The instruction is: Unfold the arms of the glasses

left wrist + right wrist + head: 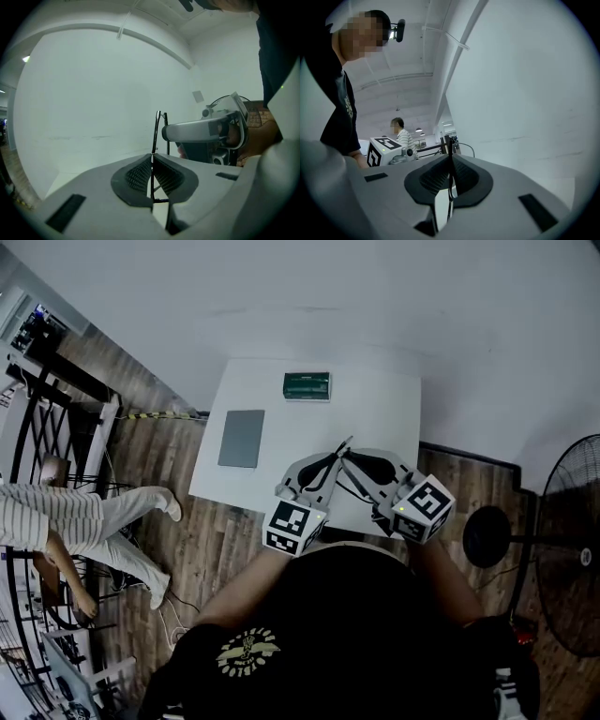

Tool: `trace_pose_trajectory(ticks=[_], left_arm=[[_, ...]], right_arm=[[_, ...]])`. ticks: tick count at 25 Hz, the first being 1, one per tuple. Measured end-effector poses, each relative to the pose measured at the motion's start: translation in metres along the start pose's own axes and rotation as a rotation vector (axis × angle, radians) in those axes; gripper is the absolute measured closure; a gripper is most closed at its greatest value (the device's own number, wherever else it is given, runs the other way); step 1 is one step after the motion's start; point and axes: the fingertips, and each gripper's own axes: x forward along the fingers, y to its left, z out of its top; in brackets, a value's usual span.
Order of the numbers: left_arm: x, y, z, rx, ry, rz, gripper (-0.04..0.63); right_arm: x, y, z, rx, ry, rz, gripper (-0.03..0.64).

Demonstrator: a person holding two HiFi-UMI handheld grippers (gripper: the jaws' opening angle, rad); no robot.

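The glasses (343, 448) are thin and black-framed, held in the air over the near edge of the white table (375, 409) between both grippers. In the head view my left gripper (330, 465) and right gripper (350, 463) meet tip to tip on them. The left gripper view shows my left gripper (152, 157) shut on a thin black wire part of the glasses (157, 129), which sticks up past the tips. The right gripper view shows my right gripper (450, 161) shut on another thin dark part of the glasses (449, 145). Which part each one holds I cannot make out.
A green box (307, 385) sits at the table's far side and a grey flat pad (242, 438) lies on its left part. A standing fan (562, 540) is on the floor at the right. A person in a striped shirt (56, 517) sits at the left.
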Motion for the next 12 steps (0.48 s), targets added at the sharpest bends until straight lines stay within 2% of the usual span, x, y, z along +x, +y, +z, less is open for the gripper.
trace_pose_trajectory(ticks=[12], left_arm=[[-0.01,0.007,0.009,0.061,-0.004,0.041,0.576]], right_arm=[[0.0,0.007,0.002,-0.035,0.008,0.044,0.6]])
